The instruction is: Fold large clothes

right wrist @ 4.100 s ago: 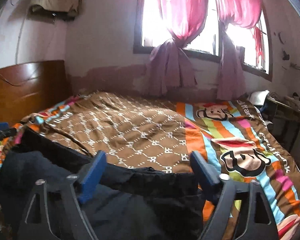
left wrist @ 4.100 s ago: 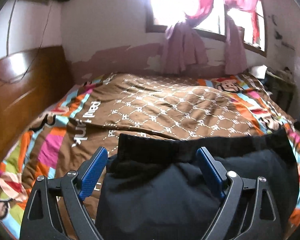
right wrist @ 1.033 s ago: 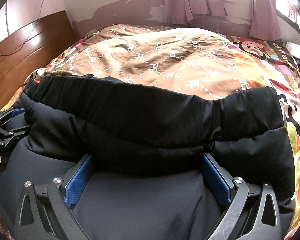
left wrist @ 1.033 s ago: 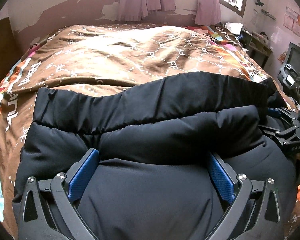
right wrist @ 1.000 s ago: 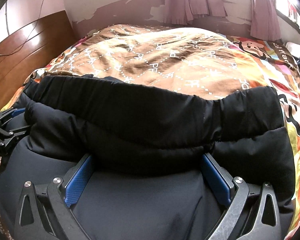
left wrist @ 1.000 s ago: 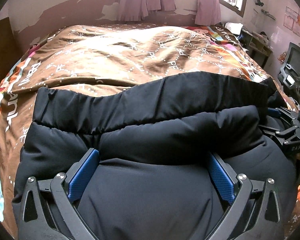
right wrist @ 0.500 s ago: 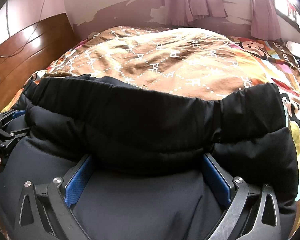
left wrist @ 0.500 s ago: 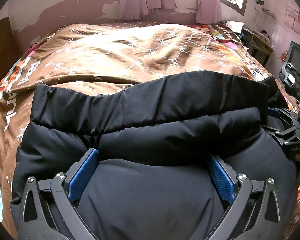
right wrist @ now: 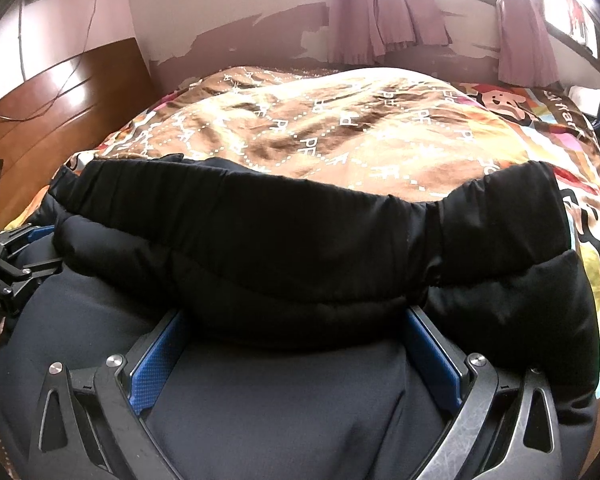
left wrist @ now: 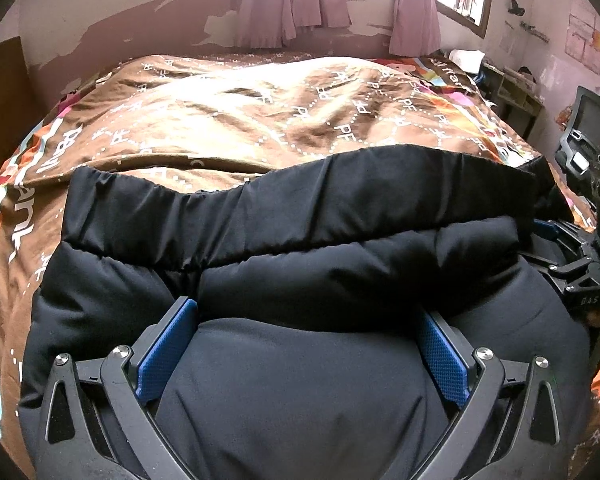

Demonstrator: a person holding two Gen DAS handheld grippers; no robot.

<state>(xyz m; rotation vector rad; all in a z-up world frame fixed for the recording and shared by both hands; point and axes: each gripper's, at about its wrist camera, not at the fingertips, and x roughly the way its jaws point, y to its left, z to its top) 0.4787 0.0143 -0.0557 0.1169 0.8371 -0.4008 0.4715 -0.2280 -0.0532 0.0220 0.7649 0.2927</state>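
Our left gripper (left wrist: 302,342) sits low over the black padded jacket (left wrist: 300,240), jaws spread wide, blue pads (left wrist: 164,346) pressed into its bulk without pinching it. Our right gripper (right wrist: 292,346) does likewise. The jacket lies on the brown bedspread (left wrist: 260,116), which is printed with repeated "PF" letters.

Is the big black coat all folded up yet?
Not yet. The coat is on the bed, and its top edge looks laid over the padded body, so one fold seems done. Both grippers are open, left and right, resting against the puffy fabric, gripping nothing. It still lies wide, so more folds are probably left.
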